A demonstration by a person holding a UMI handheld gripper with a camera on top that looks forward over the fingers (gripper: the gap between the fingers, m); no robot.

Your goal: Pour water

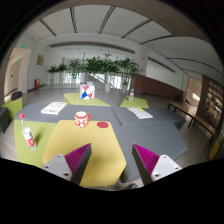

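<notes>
The gripper (110, 163) hangs wide with nothing between its 2 pink pads (77, 159). The red-and-white cup (81, 118) stands on the yellow mat (97, 140), beyond the fingers toward 11 o'clock.

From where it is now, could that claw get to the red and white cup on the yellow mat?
Probably yes. The claw is open, and the cup stands beyond its fingers with only bare yellow mat between.

My grey table (120, 130) bears yellow mats (85, 140), a red-and-white cup (81, 118), a patterned carton (87, 92), and white papers (54, 108).
</notes>
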